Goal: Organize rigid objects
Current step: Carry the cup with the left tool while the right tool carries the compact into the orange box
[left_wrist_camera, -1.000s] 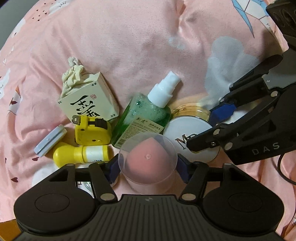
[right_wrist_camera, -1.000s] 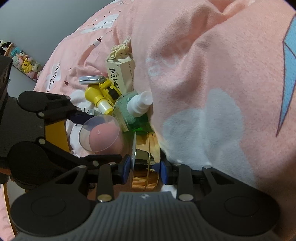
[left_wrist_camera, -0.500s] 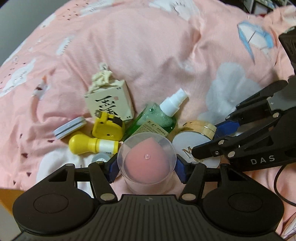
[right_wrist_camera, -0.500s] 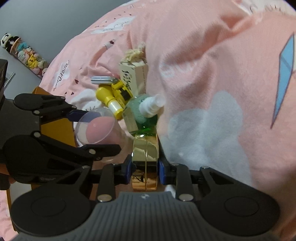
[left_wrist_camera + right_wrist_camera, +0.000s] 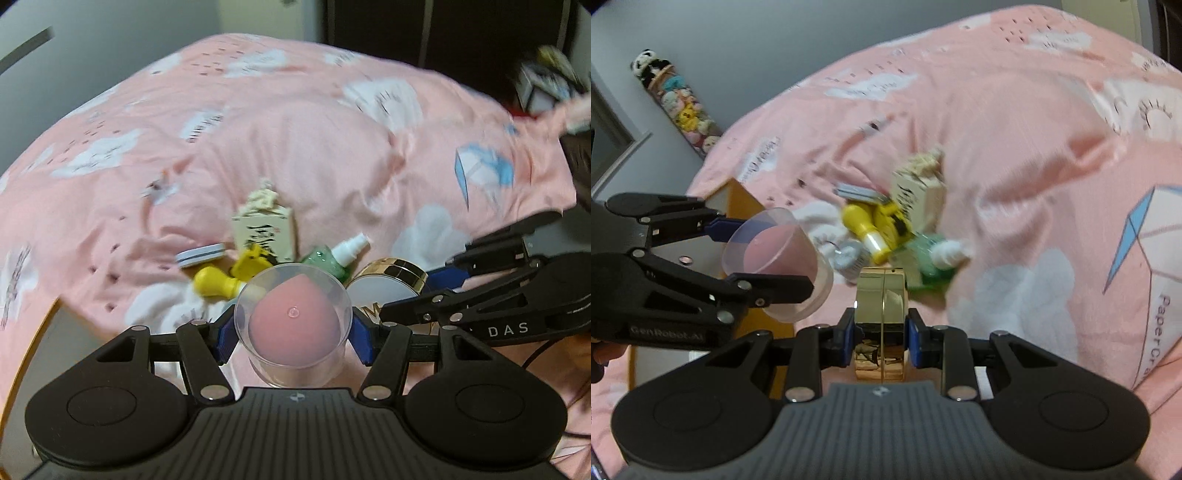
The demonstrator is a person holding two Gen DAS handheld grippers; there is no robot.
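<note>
My left gripper [image 5: 293, 336] is shut on a clear round case [image 5: 293, 314] with a pink sponge inside, held above the bed; it also shows in the right wrist view [image 5: 775, 262]. My right gripper [image 5: 881, 332] is shut on a gold compact [image 5: 882, 314], held on edge; its white lid shows in the left wrist view [image 5: 384, 291]. On the pink quilt [image 5: 295, 129] lie a cream box [image 5: 266, 232], a green spray bottle [image 5: 332, 258], a yellow bottle [image 5: 214, 284], a yellow tape measure [image 5: 251, 264] and a flat grey case [image 5: 201, 254].
An orange-edged box [image 5: 738, 199] stands at the bed's left side, below my left gripper. A small round silver thing [image 5: 847, 258] lies by the yellow bottle. A column of plush toys [image 5: 679, 103] hangs on the grey wall.
Both grippers have lifted up and back from the pile with their objects. The pile now looks smaller and farther, and more of the bed and room shows.
</note>
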